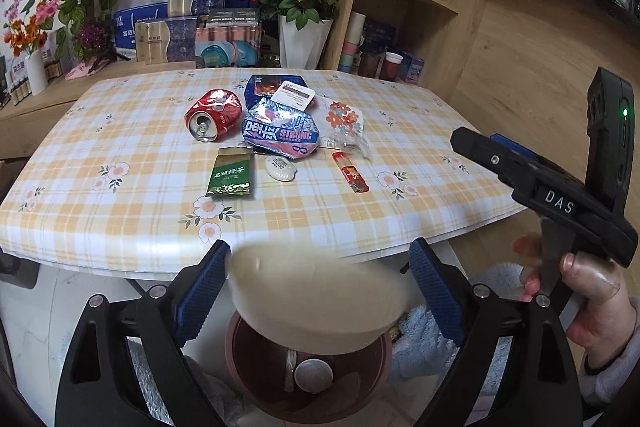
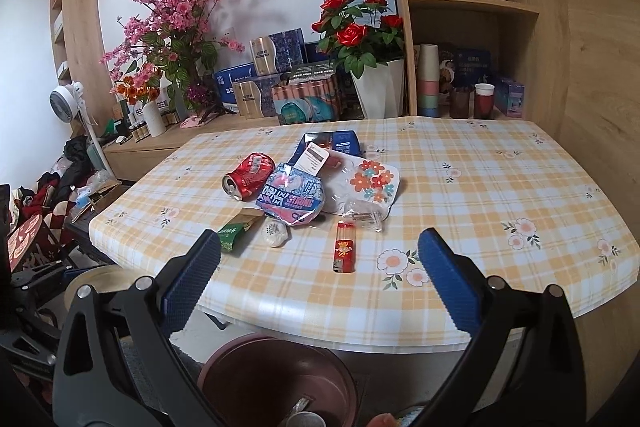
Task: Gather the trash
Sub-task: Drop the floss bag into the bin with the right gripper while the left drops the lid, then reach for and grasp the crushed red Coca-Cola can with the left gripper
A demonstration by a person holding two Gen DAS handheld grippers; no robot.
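Note:
A pale round bowl-like piece of trash (image 1: 316,303), blurred, sits between the open fingers of my left gripper (image 1: 320,291), touching the left pad, directly above a brown bin (image 1: 248,379) on the floor; whether it is gripped I cannot tell. The bin also shows in the right wrist view (image 2: 256,379), with small items inside. My right gripper (image 2: 320,275) is open and empty above the table's front edge; its body shows in the left wrist view (image 1: 560,195). On the table lie a crushed red can (image 1: 214,115), a foil wrapper (image 1: 280,133), a green tea packet (image 1: 231,174), a red lighter (image 2: 344,247) and a white puck (image 2: 274,231).
The table has a yellow plaid cloth (image 2: 480,195). A flowered napkin (image 2: 372,183) and blue packet (image 2: 332,143) lie behind the wrapper. Flower vases and boxes stand on the sideboard (image 2: 192,131) behind. A wooden shelf unit (image 2: 472,27) stands at the right. Clutter covers the floor at the left.

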